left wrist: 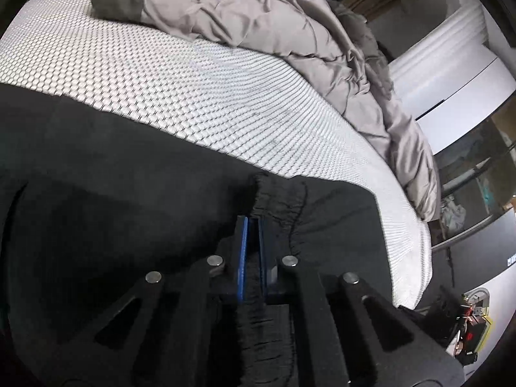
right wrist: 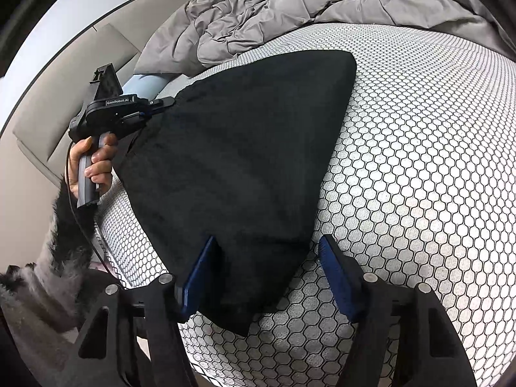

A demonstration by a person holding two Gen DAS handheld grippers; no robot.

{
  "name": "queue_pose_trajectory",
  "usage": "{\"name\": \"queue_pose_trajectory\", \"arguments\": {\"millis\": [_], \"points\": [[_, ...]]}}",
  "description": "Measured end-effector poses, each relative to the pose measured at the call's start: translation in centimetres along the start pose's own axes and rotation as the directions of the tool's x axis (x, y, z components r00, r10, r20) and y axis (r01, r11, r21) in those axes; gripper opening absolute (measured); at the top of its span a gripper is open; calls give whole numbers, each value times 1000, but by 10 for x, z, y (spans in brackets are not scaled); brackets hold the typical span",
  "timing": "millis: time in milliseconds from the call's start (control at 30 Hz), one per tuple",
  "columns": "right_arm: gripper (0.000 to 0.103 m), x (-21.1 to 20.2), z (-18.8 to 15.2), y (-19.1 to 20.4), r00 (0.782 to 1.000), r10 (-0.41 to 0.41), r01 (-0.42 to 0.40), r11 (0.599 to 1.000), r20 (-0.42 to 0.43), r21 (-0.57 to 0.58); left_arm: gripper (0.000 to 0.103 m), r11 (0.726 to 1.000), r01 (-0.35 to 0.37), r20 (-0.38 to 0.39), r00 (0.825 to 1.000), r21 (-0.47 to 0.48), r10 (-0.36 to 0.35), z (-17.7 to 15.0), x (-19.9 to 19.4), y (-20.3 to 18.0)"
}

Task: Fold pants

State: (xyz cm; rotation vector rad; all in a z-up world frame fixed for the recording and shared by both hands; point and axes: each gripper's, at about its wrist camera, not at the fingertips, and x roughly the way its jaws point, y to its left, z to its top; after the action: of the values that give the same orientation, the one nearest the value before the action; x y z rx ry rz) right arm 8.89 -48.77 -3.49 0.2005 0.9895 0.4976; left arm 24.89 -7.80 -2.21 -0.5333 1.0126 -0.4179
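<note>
The black pants [right wrist: 245, 148] lie folded on the honeycomb-patterned mattress [right wrist: 419, 161]. My left gripper [left wrist: 252, 225] is shut on the pants' elastic waistband [left wrist: 277, 200], with the fabric pinched between its blue pads. It also shows in the right wrist view [right wrist: 161, 104], held by a hand at the pants' far left corner. My right gripper [right wrist: 267, 248] is open, its blue fingers [right wrist: 338, 277] either side of the near end of the pants [right wrist: 242, 290], not closed on the cloth.
A crumpled grey duvet [right wrist: 290, 6] lies heaped at the far side of the mattress, also seen in the left wrist view [left wrist: 258, 16]. The mattress edge [left wrist: 403, 225] drops to the floor by white furniture [left wrist: 451, 80]. A beige wall panel [right wrist: 64, 96] stands at left.
</note>
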Motion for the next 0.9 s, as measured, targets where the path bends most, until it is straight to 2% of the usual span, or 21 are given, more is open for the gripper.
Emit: {"name": "queue_pose_trajectory", "arguments": {"millis": [100, 267, 333, 400, 433, 467, 533, 600, 633, 700, 767, 800, 867, 900], "points": [[67, 5, 7, 10, 1000, 2, -2, 1000, 7, 7, 4, 999, -8, 20, 1000, 31, 8, -4, -13, -4], [66, -6, 6, 4, 995, 98, -99, 994, 35, 51, 4, 997, -31, 85, 996, 74, 25, -19, -50, -14], [51, 4, 5, -6, 987, 161, -161, 980, 12, 116, 4, 997, -17, 95, 995, 79, 9, -29, -59, -21], [47, 11, 4, -16, 977, 213, -212, 962, 14, 175, 4, 994, -15, 92, 996, 109, 4, -40, -68, -29], [33, 13, 3, -21, 974, 226, -224, 953, 17, 204, 4, 992, -15, 91, 996, 128, 4, -44, -69, -34], [28, 14, 3, -26, 972, 234, -231, 948, 15, 220, 4, 988, -16, 85, 996, 155, 3, -49, -68, -41], [16, 10, 5, -23, 973, 229, -230, 951, 33, 207, 4, 982, -3, 71, 997, 188, -11, -57, -68, -51], [12, -7, 8, -11, 969, 234, -243, 957, 74, 159, 7, 977, 10, 49, 999, 214, -21, -66, -65, -61], [12, -16, 7, -4, 968, 232, -244, 961, 97, 133, 8, 974, 9, 37, 999, 228, -18, -70, -62, -65], [13, -17, 4, 2, 980, 179, -188, 975, 85, 114, 8, 965, -1, 14, 1000, 264, -2, -79, -57, -72], [16, 4, -7, -1, 997, 79, -77, 990, -20, 117, 8, 958, -13, -5, 1000, 285, 15, -87, -53, -76], [16, 8, -9, -2, 997, 76, -73, 990, -21, 120, 8, 955, -18, -13, 1000, 295, 23, -91, -52, -79], [19, -5, -2, 3, 995, 93, -95, 990, 23, 100, 10, 946, -19, -16, 1000, 324, 25, -101, -52, -88], [28, -17, 2, 5, 992, 99, -105, 991, 75, 84, 19, 941, -19, -14, 1000, 338, 25, -106, -51, -93]]}}
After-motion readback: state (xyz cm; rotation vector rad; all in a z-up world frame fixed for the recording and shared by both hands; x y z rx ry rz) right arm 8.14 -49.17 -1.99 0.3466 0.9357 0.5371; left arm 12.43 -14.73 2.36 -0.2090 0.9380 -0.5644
